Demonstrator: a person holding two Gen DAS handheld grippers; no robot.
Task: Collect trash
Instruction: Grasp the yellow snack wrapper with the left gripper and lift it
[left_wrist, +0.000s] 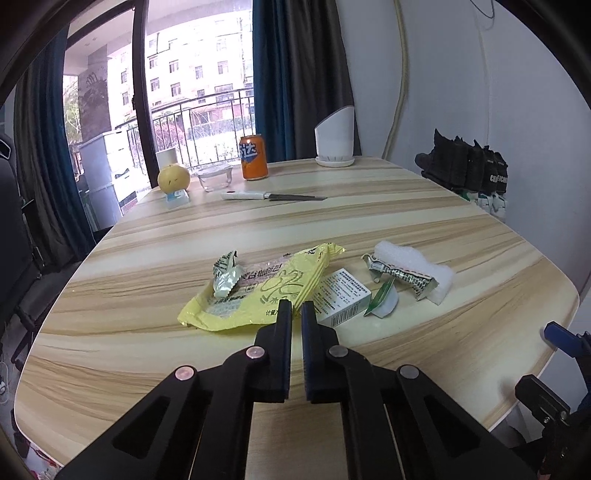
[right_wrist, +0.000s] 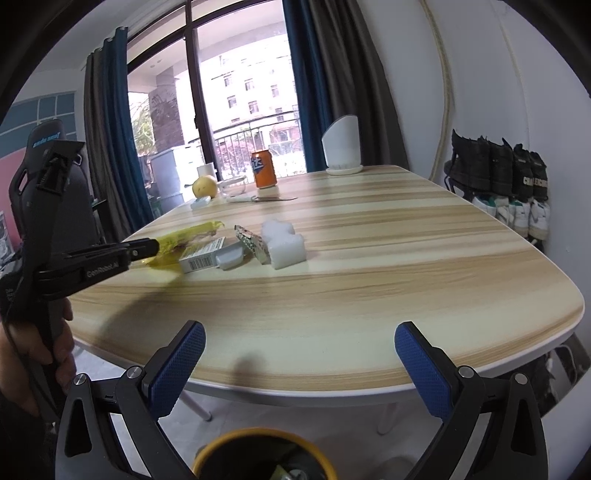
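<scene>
My left gripper (left_wrist: 296, 310) is pressed together, tips pinching the near edge of the yellow wrapper (left_wrist: 258, 295), which lies flat on the wooden table (left_wrist: 332, 229). My right gripper (right_wrist: 299, 343) is spread wide with nothing between the blue pads (right_wrist: 181, 362), hanging off the near table edge above a yellow-rimmed bin (right_wrist: 258, 443) with some scraps inside. Everything else I place relative to the yellow wrapper. A crumpled silver wrapper (left_wrist: 225, 275) sits on its left part. A small white box (left_wrist: 341, 297) with a barcode touches its right side, and a green-and-white scrap (left_wrist: 384, 299) lies just right of the box. Further right, a silver printed wrapper (left_wrist: 402, 275) rests against a white foam piece (left_wrist: 413, 266). Well behind the wrapper, at the far table side: a white-handled knife (left_wrist: 269, 196), an orange soda can (left_wrist: 254, 157), a clear glass bowl (left_wrist: 215, 179), a yellow pear (left_wrist: 173, 178) on a small stand, and a white holder (left_wrist: 335, 138) on a dish. In the right wrist view my left hand (right_wrist: 55, 347) grips the left gripper's handle, its fingers reaching onto the wrapper.
</scene>
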